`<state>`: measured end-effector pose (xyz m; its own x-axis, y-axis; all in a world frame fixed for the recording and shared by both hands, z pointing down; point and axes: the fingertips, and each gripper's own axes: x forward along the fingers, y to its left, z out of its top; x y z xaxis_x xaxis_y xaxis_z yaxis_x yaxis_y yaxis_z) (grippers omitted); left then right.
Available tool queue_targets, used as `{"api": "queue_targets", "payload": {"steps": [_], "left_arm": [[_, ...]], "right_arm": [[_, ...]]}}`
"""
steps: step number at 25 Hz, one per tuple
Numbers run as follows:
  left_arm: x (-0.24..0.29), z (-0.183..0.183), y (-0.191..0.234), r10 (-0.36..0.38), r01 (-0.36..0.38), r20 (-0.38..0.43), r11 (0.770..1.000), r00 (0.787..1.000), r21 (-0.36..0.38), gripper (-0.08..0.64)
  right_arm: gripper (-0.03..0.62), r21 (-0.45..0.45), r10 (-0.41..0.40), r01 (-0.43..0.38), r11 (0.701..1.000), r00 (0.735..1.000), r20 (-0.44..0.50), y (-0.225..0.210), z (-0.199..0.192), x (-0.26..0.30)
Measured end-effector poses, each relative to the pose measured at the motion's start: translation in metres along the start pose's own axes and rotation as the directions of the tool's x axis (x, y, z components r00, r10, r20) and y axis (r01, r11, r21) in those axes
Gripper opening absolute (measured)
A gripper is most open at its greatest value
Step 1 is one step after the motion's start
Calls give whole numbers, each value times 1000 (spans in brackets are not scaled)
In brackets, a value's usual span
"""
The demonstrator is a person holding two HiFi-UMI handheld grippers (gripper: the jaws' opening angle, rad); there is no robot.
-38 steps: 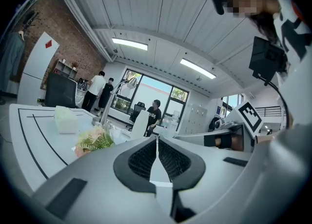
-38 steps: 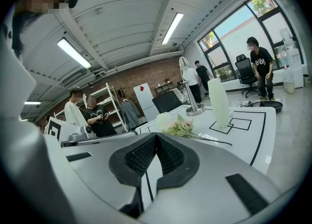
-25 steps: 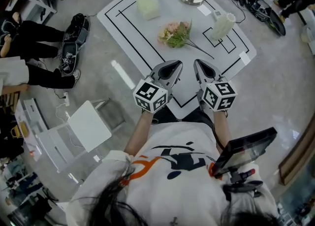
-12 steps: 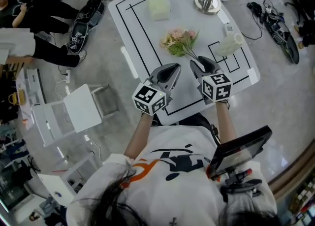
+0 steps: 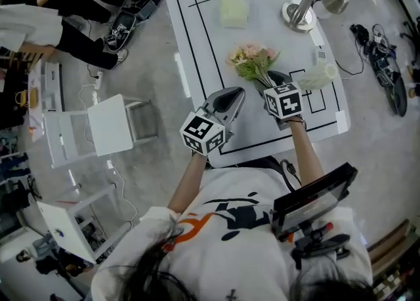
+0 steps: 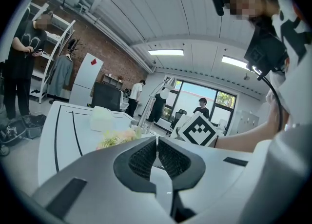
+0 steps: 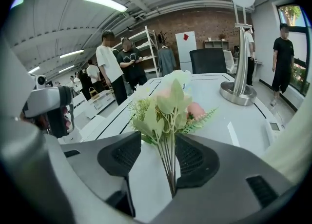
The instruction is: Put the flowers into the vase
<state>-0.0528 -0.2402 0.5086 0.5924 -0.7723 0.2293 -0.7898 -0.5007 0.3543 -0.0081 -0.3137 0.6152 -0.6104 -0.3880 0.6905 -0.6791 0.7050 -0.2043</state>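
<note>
A bunch of pink and cream flowers point(image 5: 252, 60) with green stems lies on the white table point(image 5: 197, 50). My right gripper point(image 5: 275, 82) has come down over the stem end. Its jaws are opening, and the stems point(image 7: 170, 169) run between them close to the right pad without being pressed. In the right gripper view the blooms point(image 7: 165, 103) stand just ahead of the right gripper point(image 7: 158, 147). A white ribbed vase point(image 5: 319, 75) rests just to its right. My left gripper point(image 5: 231, 98) hovers over the table's near part, shut and empty point(image 6: 157, 142).
At the table's far side are a pale green block point(image 5: 234, 11) and a metal desk lamp point(image 5: 302, 14). A white chair point(image 5: 108, 126) stands left of the table. People stand at the upper left, and cables point(image 5: 380, 57) lie on the floor at the right.
My right gripper has moved forward and down onto the flower stems, and its jaws have gone from shut to wide apart. The left gripper has shifted only slightly.
</note>
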Motion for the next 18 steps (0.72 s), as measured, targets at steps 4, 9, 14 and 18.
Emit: {"api": "queue_targets", "payload": {"steps": [4, 9, 14, 18], "left_arm": [[-6, 0, 6, 34, -34, 4, 999, 999, 2, 10], [-13, -2, 12, 63, -62, 7, 998, 998, -3, 10], [-20, -3, 20, 76, -76, 4, 997, 997, -7, 10], [-25, -5, 24, 81, -81, 2, 997, 997, -13, 9]], "right_arm": [[212, -103, -32, 27, 994, 998, -51, 3, 2, 13], [212, -223, -109, 75, 972, 983, -145, 1, -1, 29], [180, -295, -194, 133, 946, 962, -192, -8, -2, 43], [108, -172, -156, 126, 977, 973, -173, -10, 0, 47]]}}
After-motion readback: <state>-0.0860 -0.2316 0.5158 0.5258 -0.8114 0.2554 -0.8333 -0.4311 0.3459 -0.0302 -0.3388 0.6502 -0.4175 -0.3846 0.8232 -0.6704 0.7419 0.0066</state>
